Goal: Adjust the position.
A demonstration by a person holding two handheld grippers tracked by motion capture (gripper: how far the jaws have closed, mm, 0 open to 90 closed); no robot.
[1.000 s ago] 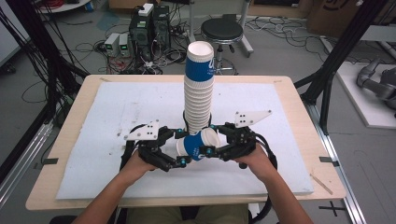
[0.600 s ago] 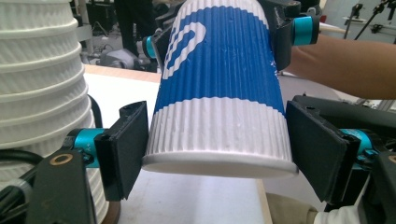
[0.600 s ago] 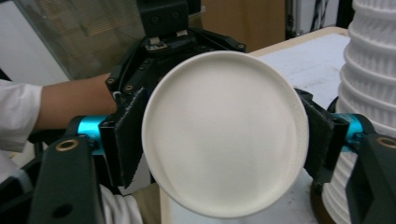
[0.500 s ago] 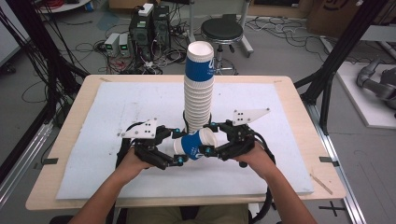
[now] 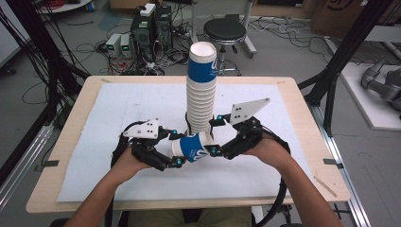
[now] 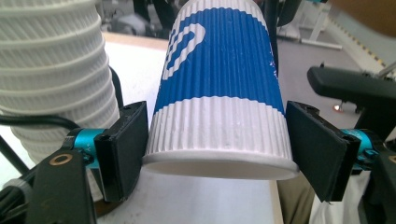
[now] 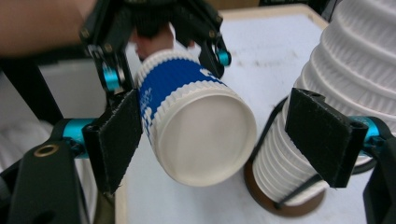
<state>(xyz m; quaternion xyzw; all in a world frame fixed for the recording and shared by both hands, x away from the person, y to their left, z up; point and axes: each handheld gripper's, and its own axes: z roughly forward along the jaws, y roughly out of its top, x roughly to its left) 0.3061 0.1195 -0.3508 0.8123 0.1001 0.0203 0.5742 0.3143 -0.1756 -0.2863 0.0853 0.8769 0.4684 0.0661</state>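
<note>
A blue-and-white ribbed paper cup (image 5: 191,147) lies sideways in the air just in front of a tall stack of white cups (image 5: 201,94) topped by a blue one. My left gripper (image 5: 177,149) has just been closing and is now shut on this cup near its rim; both pads (image 6: 123,149) press its white band (image 6: 219,135). My right gripper (image 5: 215,135) has just been opening around the cup's base end (image 7: 196,121). Its left pad is close to the cup wall and its right pad (image 7: 322,135) stands clear, beside the stack (image 7: 345,70).
The stack stands on a brown disc (image 7: 285,205) on a white mat (image 5: 118,109) over the wooden table (image 5: 75,123). Beyond the far edge are a stool (image 5: 224,30) and computer boxes (image 5: 151,23). Black frame posts flank both sides.
The right gripper has risen a little and its jaws have spread off the cup's base. The left jaws have closed in on the rim end. The cup stays in front of the stack.
</note>
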